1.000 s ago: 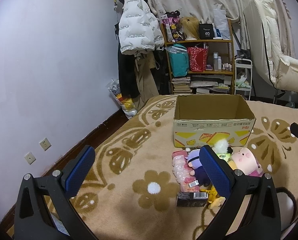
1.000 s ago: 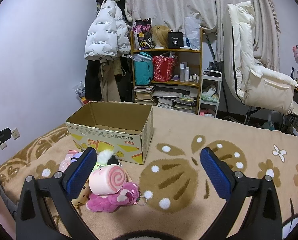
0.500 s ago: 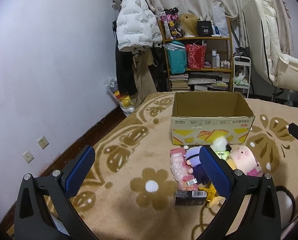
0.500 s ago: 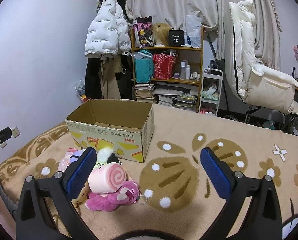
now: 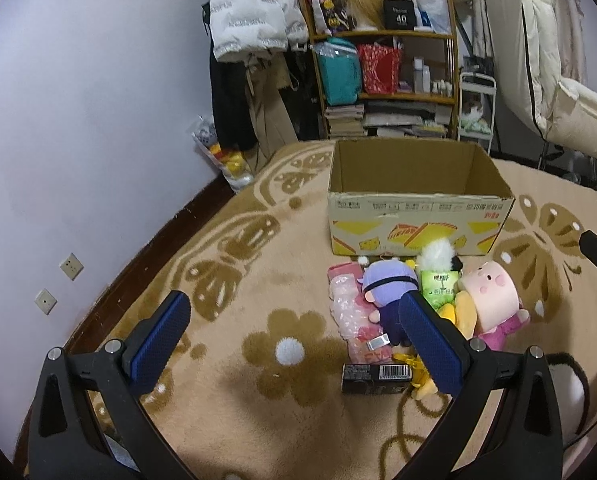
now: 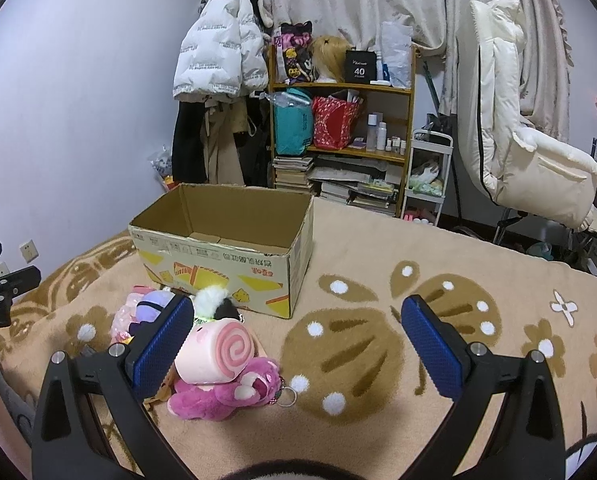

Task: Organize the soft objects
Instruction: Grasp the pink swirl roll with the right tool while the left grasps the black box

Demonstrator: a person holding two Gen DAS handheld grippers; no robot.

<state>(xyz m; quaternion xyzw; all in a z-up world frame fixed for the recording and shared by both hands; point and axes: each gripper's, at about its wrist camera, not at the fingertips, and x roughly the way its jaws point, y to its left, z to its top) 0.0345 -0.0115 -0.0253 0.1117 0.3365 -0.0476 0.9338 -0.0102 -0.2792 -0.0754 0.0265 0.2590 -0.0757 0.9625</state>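
An open cardboard box (image 5: 418, 220) stands on the tan blanket; it also shows in the right wrist view (image 6: 218, 256). A pile of soft toys lies in front of it: a purple-hooded doll (image 5: 382, 292), a pink swirl-roll plush (image 5: 490, 294) (image 6: 218, 352) on a magenta bear (image 6: 222, 394), a white-and-green plush (image 5: 438, 268), a pink wrapped packet (image 5: 350, 312). My left gripper (image 5: 294, 344) is open and empty, near the pile's left. My right gripper (image 6: 298, 344) is open and empty, its left finger beside the roll plush.
A small black carton (image 5: 374, 378) lies at the pile's near edge. A wooden shelf (image 6: 338, 140), hanging coats (image 6: 218, 68) and a cream recliner (image 6: 518, 140) stand beyond the bed. A wall (image 5: 78, 120) runs along the left.
Both grippers have shifted slightly forward and tilted; the box and toys sit a little lower in view. Nothing was taken hold of.
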